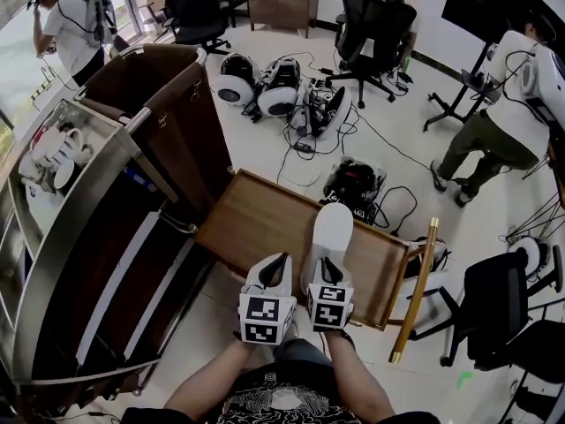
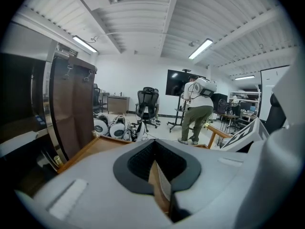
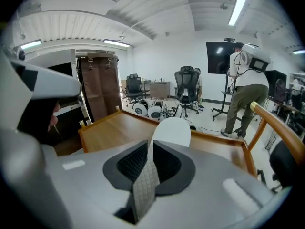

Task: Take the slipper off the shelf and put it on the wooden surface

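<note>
Right gripper (image 3: 148, 146): jaws closed on the heel end of the slipper (image 1: 333, 230). The quilted white material is pinched edge-on between the pads.

Slipper position: over the wooden worktop (image 1: 256, 223), on the person's right-hand half, nearer the close rim than the far rim. Whether the sole touches the wood cannot be told.

Slipper orientation: the long axis runs straight away from the person. The rounded toe points at the far rim of the worktop and the heel end points back into the right gripper. In the right gripper view the toe rises directly ahead of the jaws and covers part of the far rim.

Left gripper (image 1: 274, 270): just beside the right gripper, on its left, at the near rim of the worktop. Its jaws stand a narrow gap apart. Only wood shows through the gap, and nothing is gripped.

Shelf unit (image 1: 168, 113): stands to the left of the worktop, well apart from the slipper.
</note>
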Tool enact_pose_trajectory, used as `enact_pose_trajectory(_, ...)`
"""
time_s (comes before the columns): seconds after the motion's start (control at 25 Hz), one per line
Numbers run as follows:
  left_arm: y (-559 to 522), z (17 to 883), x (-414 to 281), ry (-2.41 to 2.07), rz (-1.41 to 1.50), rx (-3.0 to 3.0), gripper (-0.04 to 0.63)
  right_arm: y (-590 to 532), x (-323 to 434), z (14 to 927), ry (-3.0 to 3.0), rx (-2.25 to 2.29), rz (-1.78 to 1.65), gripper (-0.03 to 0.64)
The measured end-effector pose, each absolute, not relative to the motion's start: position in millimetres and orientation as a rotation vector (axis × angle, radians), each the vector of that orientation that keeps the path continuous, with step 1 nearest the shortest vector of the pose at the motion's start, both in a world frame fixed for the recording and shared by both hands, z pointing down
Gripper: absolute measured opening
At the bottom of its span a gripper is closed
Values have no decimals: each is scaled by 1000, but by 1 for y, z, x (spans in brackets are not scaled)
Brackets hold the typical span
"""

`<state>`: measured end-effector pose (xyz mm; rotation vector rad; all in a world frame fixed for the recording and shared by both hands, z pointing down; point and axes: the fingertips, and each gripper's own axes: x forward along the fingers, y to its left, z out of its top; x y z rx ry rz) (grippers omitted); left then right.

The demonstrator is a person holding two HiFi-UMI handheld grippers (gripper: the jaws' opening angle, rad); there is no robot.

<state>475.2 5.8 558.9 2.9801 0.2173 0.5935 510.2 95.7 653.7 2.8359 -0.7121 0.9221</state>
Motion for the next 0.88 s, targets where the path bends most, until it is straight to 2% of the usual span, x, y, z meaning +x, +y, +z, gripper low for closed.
enact_pose_trajectory(0.36,-18,530,434,98,497,2992,5,65,482,581,-852,2855,700,0)
enact_pose_trajectory(0.88,-56,491,333,-130,399,3000,5,7,385,520,-1129,2739,520,0)
